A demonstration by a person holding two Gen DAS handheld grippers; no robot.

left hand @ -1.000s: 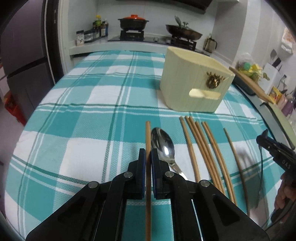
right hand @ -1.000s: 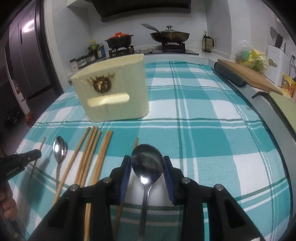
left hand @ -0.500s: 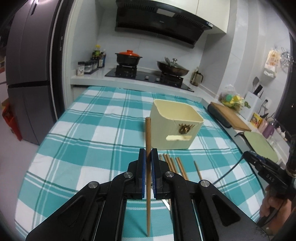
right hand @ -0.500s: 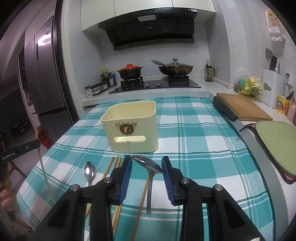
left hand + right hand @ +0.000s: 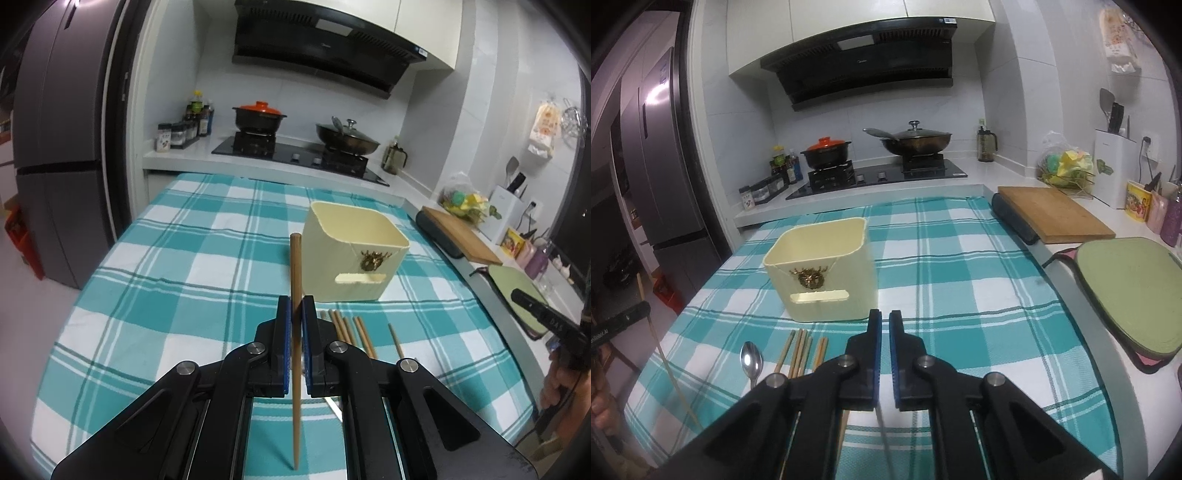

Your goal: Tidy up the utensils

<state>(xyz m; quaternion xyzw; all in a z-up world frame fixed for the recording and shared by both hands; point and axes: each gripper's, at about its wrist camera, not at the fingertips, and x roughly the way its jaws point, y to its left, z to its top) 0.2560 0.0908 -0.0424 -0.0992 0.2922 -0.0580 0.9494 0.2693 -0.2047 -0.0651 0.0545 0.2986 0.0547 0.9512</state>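
Observation:
My left gripper (image 5: 295, 304) is shut on a brown chopstick (image 5: 295, 266), held steeply above the checked tablecloth (image 5: 192, 280). In the right wrist view the same gripper (image 5: 645, 309) sits at the far left with its chopstick (image 5: 666, 369) hanging down. My right gripper (image 5: 882, 321) is shut on a metal spoon; only its thin handle (image 5: 882, 435) shows under the jaws. The cream utensil holder (image 5: 820, 269) stands just beyond both grippers. Several chopsticks (image 5: 801, 350) and a second spoon (image 5: 751, 360) lie on the cloth in front of it.
A wooden cutting board (image 5: 1052, 214) and a green mat (image 5: 1130, 291) lie on the counter to the right. The stove (image 5: 879, 173) with two pots is at the back. A fridge (image 5: 55, 147) stands left of the table. A hand (image 5: 557, 384) holds the right gripper.
Both grippers have risen off the cloth, the left with its chopstick and the right with the spoon. The right jaws have closed from wide apart, and the spoon bowl no longer shows.

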